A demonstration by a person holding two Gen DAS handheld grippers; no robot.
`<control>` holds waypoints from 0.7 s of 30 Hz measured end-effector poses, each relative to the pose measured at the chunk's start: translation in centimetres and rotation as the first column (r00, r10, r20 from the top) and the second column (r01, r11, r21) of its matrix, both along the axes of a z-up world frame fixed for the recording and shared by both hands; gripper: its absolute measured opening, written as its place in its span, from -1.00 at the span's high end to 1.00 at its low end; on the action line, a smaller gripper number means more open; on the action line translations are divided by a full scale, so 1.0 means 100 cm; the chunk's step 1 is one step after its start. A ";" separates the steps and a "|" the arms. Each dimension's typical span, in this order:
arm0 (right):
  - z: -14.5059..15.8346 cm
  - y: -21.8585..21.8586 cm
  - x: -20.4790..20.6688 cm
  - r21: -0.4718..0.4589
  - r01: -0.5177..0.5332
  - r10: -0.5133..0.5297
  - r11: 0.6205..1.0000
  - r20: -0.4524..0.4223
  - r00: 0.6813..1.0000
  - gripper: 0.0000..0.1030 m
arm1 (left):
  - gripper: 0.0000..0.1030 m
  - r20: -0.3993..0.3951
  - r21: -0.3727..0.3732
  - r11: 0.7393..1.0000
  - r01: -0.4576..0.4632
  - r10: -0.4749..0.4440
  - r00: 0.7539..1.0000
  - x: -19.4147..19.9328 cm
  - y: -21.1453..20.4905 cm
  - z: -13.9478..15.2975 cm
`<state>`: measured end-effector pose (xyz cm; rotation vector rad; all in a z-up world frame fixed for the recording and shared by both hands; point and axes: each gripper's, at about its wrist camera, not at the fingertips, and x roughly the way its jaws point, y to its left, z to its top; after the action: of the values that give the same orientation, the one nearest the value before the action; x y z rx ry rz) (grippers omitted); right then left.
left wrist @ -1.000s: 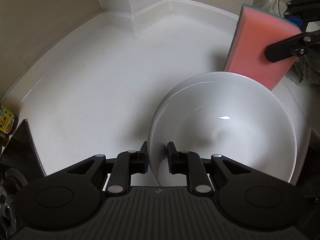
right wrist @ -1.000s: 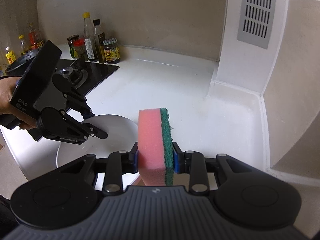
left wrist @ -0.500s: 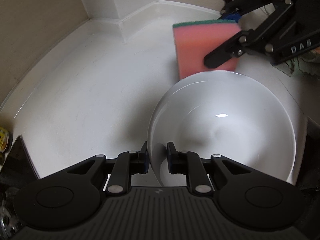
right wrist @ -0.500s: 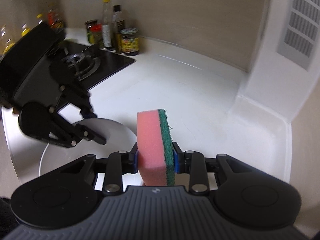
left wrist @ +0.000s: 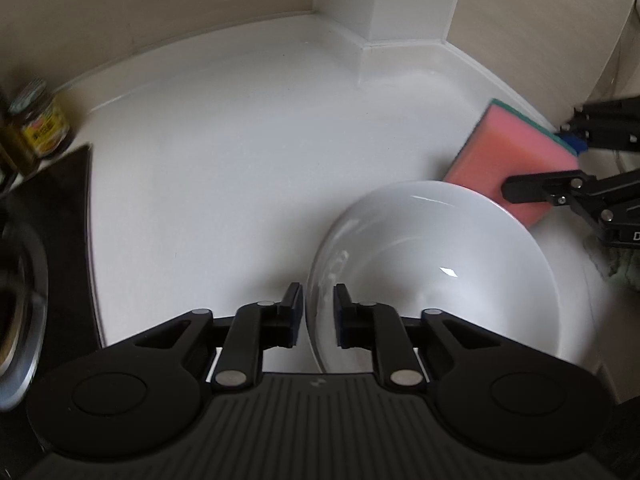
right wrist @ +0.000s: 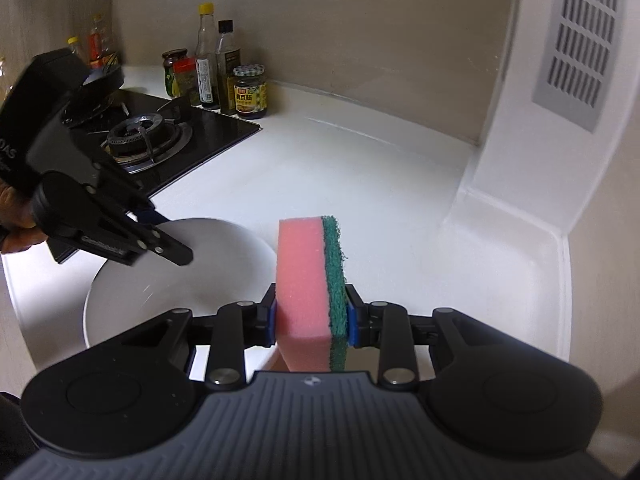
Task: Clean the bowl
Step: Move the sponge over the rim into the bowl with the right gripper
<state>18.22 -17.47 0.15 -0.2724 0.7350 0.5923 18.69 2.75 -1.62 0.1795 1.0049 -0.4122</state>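
A white bowl (left wrist: pixel 440 280) is held by its near rim in my left gripper (left wrist: pixel 318 312), which is shut on it above the white counter. The bowl also shows in the right wrist view (right wrist: pixel 192 264), with the left gripper (right wrist: pixel 168 246) at its left rim. My right gripper (right wrist: pixel 311 316) is shut on a pink sponge with a green scrub side (right wrist: pixel 310 292), held upright. In the left wrist view the sponge (left wrist: pixel 516 156) sits just beyond the bowl's far right rim, apart from it, with the right gripper (left wrist: pixel 540 160) coming in from the right.
A white counter (right wrist: pixel 360 184) runs to a white corner pillar with a grey vent (right wrist: pixel 576 48). A black gas hob (right wrist: pixel 160 136) lies at the left, with sauce bottles and jars (right wrist: pixel 224 80) behind it. A jar (left wrist: pixel 40 128) stands at the far left.
The sponge and right gripper have moved back to the right, from over the bowl's far rim to beside it. My left gripper has turned left with the bowl, bringing hob and jar into view.
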 end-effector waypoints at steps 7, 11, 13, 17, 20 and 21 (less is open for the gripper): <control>-0.004 -0.001 0.005 -0.059 -0.069 0.067 0.996 -0.033 0.997 0.47 | 0.84 0.010 0.081 0.968 0.237 -0.238 0.971 0.021 -0.018 -0.002; -0.006 0.008 0.024 -0.080 -0.103 0.104 0.991 -0.001 0.995 0.47 | 0.81 -0.001 0.064 0.949 0.310 -0.311 0.951 0.043 -0.030 -0.004; -0.007 0.013 0.033 -0.092 -0.112 0.112 0.989 0.002 0.994 0.47 | 0.79 0.000 0.058 0.947 0.316 -0.317 0.948 0.050 -0.035 -0.006; -0.002 0.020 0.038 -0.087 -0.115 0.119 0.990 0.043 0.992 0.48 | 0.75 0.006 0.028 0.952 0.306 -0.306 0.952 0.057 -0.040 -0.010; 0.021 0.012 0.029 -0.009 -0.083 0.084 0.996 0.101 0.991 0.48 | 0.74 -0.001 -0.025 0.968 0.250 -0.250 0.968 0.061 -0.032 -0.013; 0.032 0.008 0.022 0.009 -0.078 0.076 0.997 0.123 0.989 0.48 | 0.74 0.001 -0.036 0.972 0.234 -0.234 0.972 0.060 -0.024 -0.011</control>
<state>20.38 -16.67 3.31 -0.3225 0.6037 0.6481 24.68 0.34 -2.71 0.2663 0.9824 -0.6457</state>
